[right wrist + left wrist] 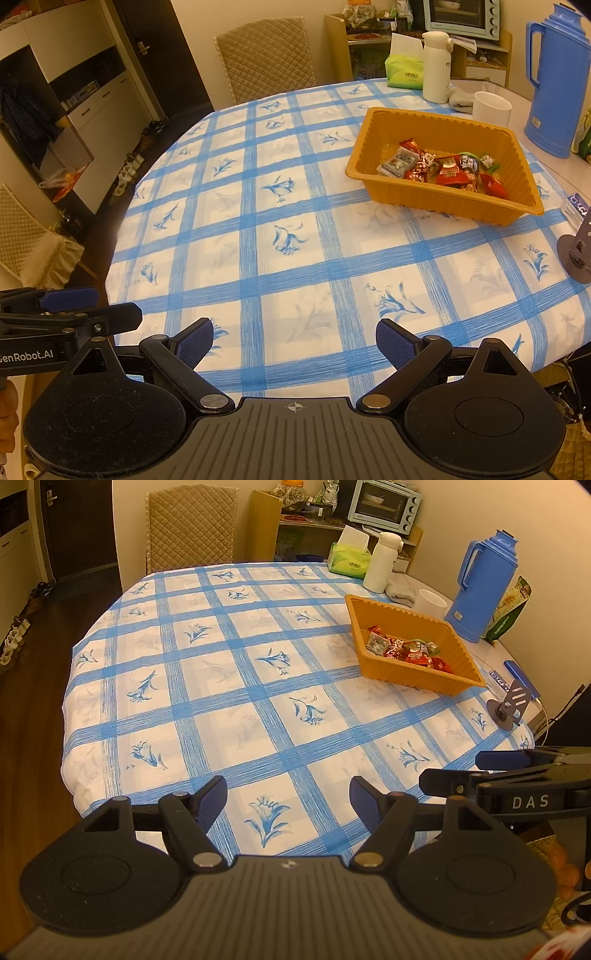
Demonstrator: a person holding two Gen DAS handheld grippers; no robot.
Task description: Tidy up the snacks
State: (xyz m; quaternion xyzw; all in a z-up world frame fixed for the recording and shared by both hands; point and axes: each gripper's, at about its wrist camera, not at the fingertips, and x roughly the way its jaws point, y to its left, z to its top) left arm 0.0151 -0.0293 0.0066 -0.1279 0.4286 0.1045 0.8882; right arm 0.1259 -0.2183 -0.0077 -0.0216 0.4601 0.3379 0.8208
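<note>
An orange plastic tray (373,664) (384,192) stands on the right side of the table. It holds several wrapped snacks (406,648) (443,168), mostly red packets. My left gripper (288,799) is open and empty above the table's near edge. My right gripper (294,341) is open and empty too, beside the left one. The right gripper's fingers (498,760) show at the right of the left wrist view. The left gripper's fingers (70,297) show at the left of the right wrist view. Both grippers are well short of the tray.
A blue checked tablecloth (236,686) (258,229) covers the table. Behind the tray stand a blue thermos jug (480,587) (557,85), a white cup (432,603) (491,109), a white bottle (380,561) (436,66), a green tissue pack (349,563) (404,74). A grey stand (508,707) (576,251) is at the right edge. A chair (190,528) is across.
</note>
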